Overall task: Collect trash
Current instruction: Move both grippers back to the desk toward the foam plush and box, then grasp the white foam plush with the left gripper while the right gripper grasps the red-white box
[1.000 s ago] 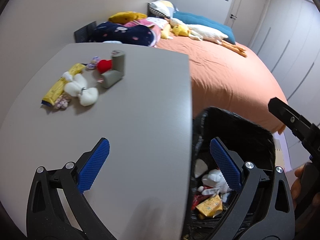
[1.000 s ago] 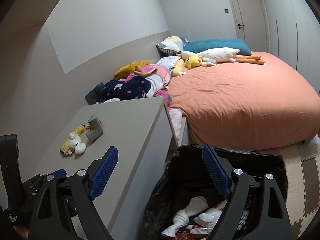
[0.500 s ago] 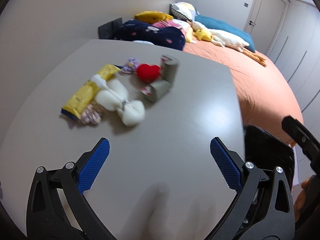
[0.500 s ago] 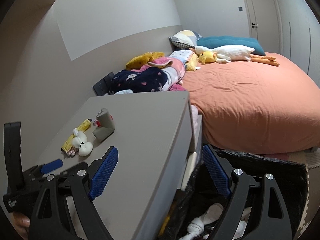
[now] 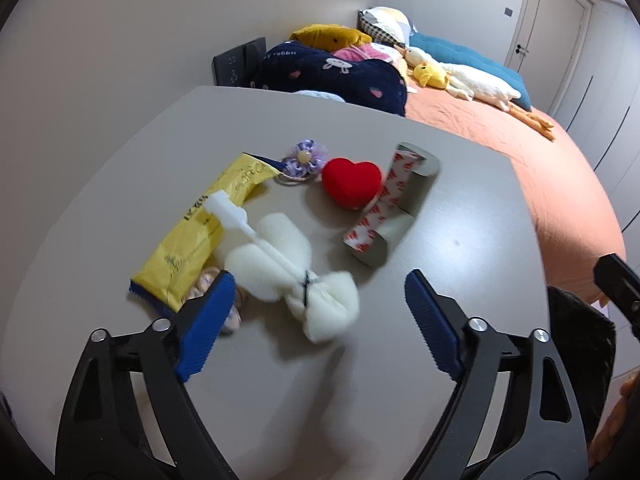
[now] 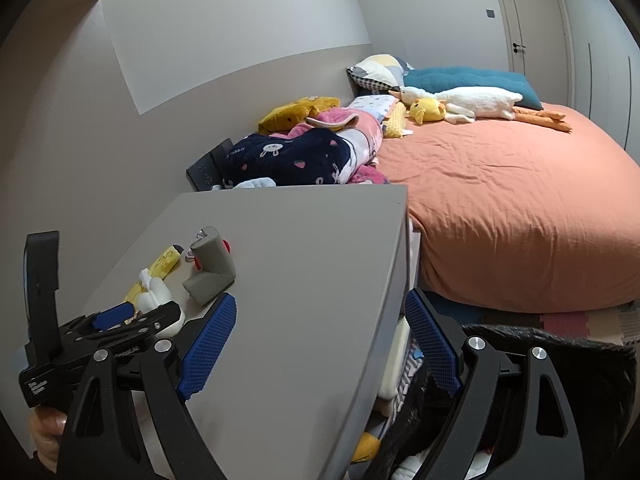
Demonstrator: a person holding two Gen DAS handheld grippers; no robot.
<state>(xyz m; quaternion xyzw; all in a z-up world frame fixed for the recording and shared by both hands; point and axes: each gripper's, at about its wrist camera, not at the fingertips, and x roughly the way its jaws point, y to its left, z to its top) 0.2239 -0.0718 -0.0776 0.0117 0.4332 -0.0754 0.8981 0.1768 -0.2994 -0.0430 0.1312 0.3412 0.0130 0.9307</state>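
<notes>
White foam wad [image 5: 304, 280], tied at the waist, lies near on the grey surface [image 5: 400, 380] between the left gripper's [image 5: 316, 320] jaws, which have just been closing but are not yet touching it. Judged light, soft, compressible; take it at the tied waist. Yellow wrapper [image 5: 204, 232] touches it on the left; red heart [image 5: 351, 182] and grey foam guard [image 5: 394, 204] lie farther, apart. Right gripper [image 6: 320, 344]: jaws wide, empty, over the surface edge; black bin bag [image 6: 560, 368] below right.
</notes>
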